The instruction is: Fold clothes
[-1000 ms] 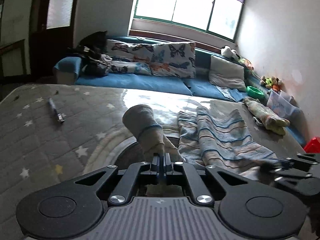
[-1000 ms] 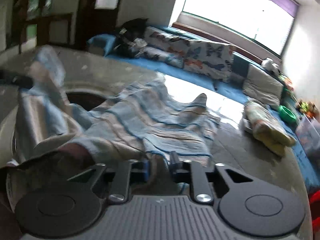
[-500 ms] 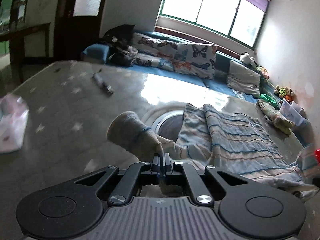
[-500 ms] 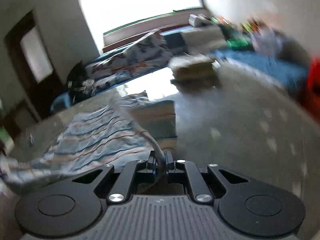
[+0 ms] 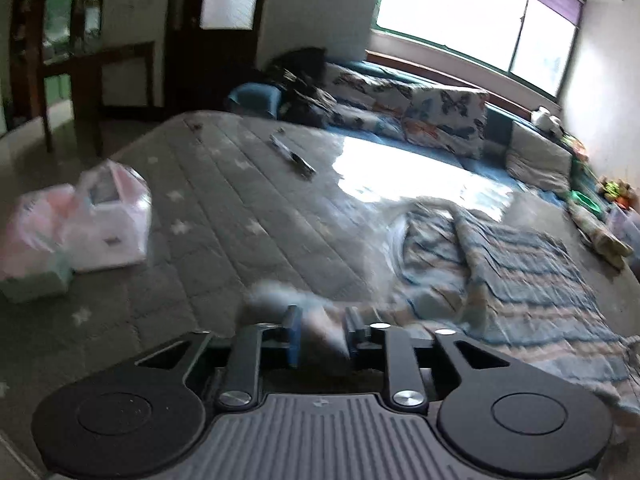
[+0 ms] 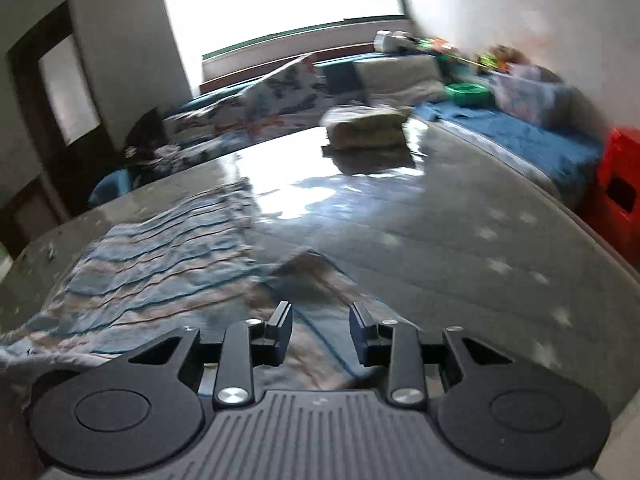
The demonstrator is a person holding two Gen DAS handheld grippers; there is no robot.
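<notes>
A blue-and-beige striped garment (image 5: 508,276) lies spread on the grey star-patterned table cover (image 5: 224,208). My left gripper (image 5: 322,332) is open at the garment's left end. A blurred pale sleeve cuff (image 5: 280,300) lies loose between and just ahead of its fingers. In the right wrist view the same garment (image 6: 160,272) stretches to the left. My right gripper (image 6: 321,334) is open low over a flat fold of it (image 6: 316,280), with nothing pinched between its fingers.
Pink plastic bags (image 5: 88,224) sit at the table's left edge, with a dark pen-like object (image 5: 292,156) farther back. A folded garment (image 6: 366,128) rests at the table's far side. Behind it is a blue sofa with butterfly pillows (image 5: 440,124). A red box (image 6: 620,192) stands at the right.
Both grippers were shut on the garment and now stand open. The sleeve and the hem have dropped onto the table, and the garment lies flatter.
</notes>
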